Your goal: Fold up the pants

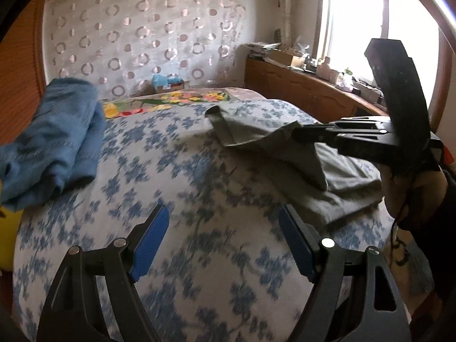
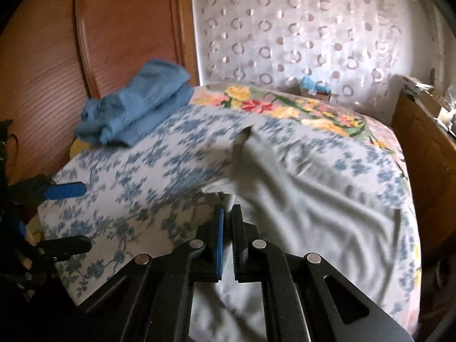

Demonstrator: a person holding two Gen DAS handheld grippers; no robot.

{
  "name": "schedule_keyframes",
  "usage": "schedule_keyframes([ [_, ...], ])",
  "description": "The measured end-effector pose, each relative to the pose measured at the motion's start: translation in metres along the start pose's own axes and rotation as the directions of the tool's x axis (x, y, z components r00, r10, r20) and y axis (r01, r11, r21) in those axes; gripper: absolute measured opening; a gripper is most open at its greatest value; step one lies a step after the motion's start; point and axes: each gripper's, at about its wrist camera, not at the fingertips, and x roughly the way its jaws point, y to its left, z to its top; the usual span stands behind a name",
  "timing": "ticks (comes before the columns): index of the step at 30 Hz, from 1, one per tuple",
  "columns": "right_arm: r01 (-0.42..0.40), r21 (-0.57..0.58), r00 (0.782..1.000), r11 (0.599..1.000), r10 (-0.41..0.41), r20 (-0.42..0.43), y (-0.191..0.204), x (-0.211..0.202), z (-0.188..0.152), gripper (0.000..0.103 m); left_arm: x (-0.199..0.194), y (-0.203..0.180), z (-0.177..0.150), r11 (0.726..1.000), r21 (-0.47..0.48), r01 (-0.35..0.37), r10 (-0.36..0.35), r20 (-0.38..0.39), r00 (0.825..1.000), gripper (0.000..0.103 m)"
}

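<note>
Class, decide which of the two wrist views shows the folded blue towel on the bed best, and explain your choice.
The left wrist view: the folded blue towel looms large at the left, its folds plain, only its lower corner cut off. The right wrist view shows the towel whole but smaller and farther off, against the wooden panel.

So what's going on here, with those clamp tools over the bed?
A person is folding a pair of grey pants on a bed with a blue-flowered cover, holding a two-fingered tool in each hand. The right gripper is shut on a pinch of the grey fabric and has it raised off the bed. The left gripper is open and empty, hovering above the cover. A folded blue towel lies off to the side.
</note>
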Motion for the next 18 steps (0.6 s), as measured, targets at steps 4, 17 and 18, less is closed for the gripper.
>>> schedule_keyframes([
  [4,0.022,0.031,0.999,0.999,-0.023,0.032,-0.028,-0.010,0.005,0.005,0.018,-0.005,0.021,1.000,0.018,0.022,-0.022,-0.009,1.000,0.080],
  [17,0.153,0.144,0.987,0.978,-0.159,0.030,-0.115,0.004,0.000,0.005,0.108,-0.031,0.090,0.990,0.123,0.067,-0.059,-0.066,0.996,0.080],
  [18,0.164,0.146,0.985,0.976,-0.170,0.027,-0.119,0.007,0.001,0.005,0.115,-0.032,0.094,0.989,0.127,0.070,-0.061,-0.072,0.996,0.080],
])
